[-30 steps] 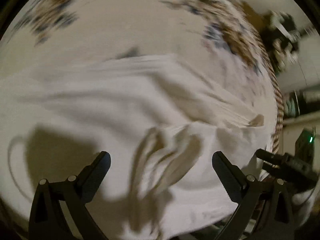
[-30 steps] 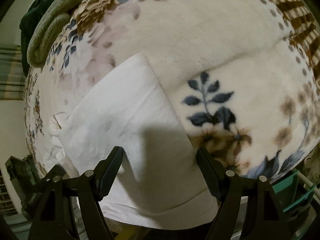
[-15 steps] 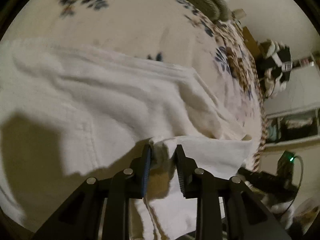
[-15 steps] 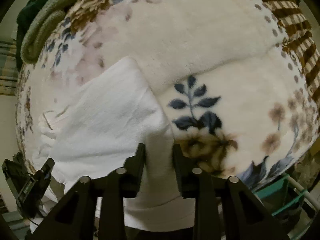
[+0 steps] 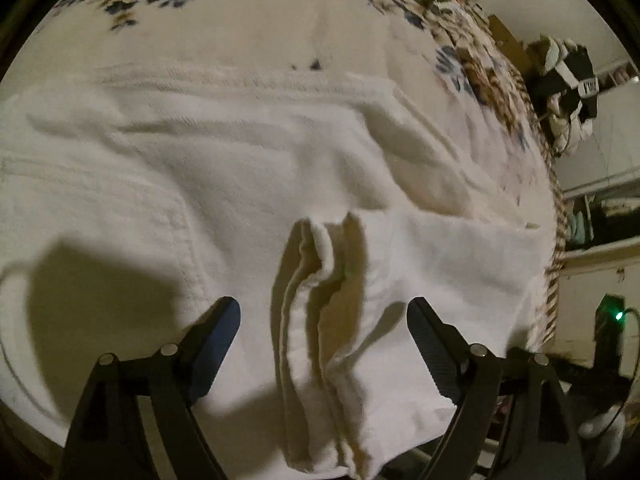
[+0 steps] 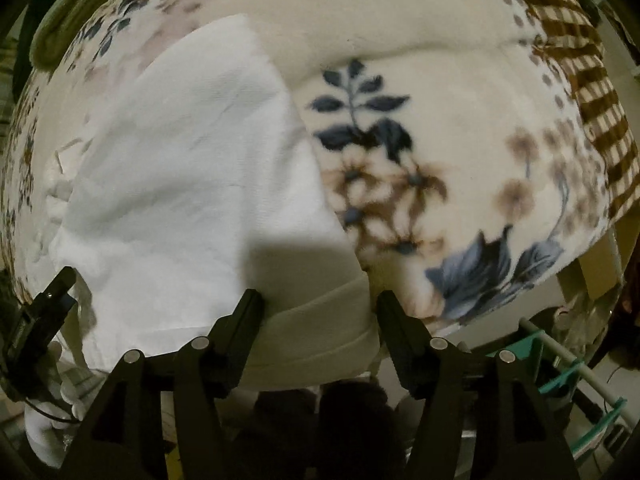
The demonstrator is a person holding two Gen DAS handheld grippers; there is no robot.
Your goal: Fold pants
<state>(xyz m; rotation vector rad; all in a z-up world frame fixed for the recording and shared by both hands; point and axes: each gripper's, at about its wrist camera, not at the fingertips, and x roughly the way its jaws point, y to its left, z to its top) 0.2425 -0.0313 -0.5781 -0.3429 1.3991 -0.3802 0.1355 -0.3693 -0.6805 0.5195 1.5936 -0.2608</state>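
Note:
White pants (image 5: 248,168) lie spread over a floral blanket on a bed. In the left wrist view a bunched fold of the pants (image 5: 324,288) stands up between my left gripper's (image 5: 324,316) open fingers, which do not hold it. In the right wrist view the pants (image 6: 192,152) lie flat, with a hem edge (image 6: 320,320) at the near bed edge. My right gripper (image 6: 318,304) is open, its fingers on either side of that hem. The other gripper shows at the left edge (image 6: 44,308).
The floral blanket (image 6: 460,128) covers the bed, with a brown checked border (image 6: 580,80) at the right. Green and dark clothes (image 6: 68,16) are piled at the far left corner. A teal rack (image 6: 568,376) stands below the bed edge. Shelves and clutter (image 5: 568,80) stand beyond the bed.
Half a second ago both grippers were shut on the pants. Now both have opened and let go; the bunched fold stays standing by the left gripper.

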